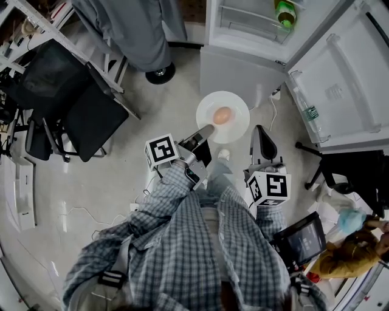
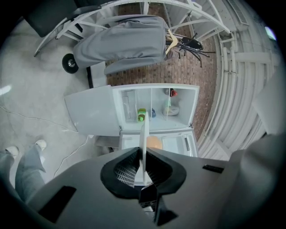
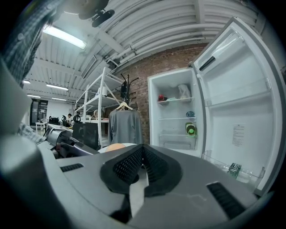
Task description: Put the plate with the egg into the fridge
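Note:
A white plate (image 1: 234,124) carries a brownish egg (image 1: 222,115) and hangs over the floor in front of the open fridge (image 1: 243,33). My left gripper (image 1: 205,132) is shut on the plate's near rim. In the left gripper view the plate (image 2: 144,134) runs edge-on between the jaws, with the egg (image 2: 154,142) just to its right and the fridge (image 2: 178,96) behind. My right gripper (image 1: 262,141) is shut and empty, to the right of the plate and apart from it. Its own view shows the jaws (image 3: 142,151) closed, the egg (image 3: 115,146) at left, and the fridge (image 3: 174,112) ahead.
The fridge door (image 1: 349,73) stands swung open to the right with a bottle (image 1: 310,113) in its rack. A green bottle (image 1: 285,13) lies inside. Black chairs (image 1: 79,106) and a grey coat (image 1: 137,27) stand left. A person (image 1: 355,243) is at lower right.

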Demonstrator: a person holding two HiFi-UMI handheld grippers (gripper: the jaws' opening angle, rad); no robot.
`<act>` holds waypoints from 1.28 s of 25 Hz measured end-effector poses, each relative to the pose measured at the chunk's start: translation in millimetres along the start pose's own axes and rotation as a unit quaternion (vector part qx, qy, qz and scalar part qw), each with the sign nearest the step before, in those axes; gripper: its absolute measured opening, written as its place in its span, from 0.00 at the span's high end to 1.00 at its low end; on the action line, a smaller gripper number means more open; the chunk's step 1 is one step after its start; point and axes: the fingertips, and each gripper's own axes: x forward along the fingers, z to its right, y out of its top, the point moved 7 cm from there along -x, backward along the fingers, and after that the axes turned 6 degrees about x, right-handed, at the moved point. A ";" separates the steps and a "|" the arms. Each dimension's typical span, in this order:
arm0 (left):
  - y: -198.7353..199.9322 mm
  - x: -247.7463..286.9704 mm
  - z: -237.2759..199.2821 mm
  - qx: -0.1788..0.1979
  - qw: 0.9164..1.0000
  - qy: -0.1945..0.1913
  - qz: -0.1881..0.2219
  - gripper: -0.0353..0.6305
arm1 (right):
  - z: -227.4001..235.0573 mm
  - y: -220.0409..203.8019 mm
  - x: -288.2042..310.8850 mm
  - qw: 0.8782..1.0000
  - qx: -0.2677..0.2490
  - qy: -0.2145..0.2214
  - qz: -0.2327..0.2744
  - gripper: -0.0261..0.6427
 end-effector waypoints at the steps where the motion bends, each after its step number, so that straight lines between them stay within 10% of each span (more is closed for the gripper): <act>1: 1.9 3.2 -0.1 0.000 1.000 0.000 0.003 0.91 | 2.7 0.5 3.4 1.000 -0.001 0.002 -0.001 0.95; 32: 56.2 179.9 15.5 -0.011 0.999 -0.009 0.029 0.91 | 145.7 45.0 126.7 1.000 0.006 0.024 0.007 0.95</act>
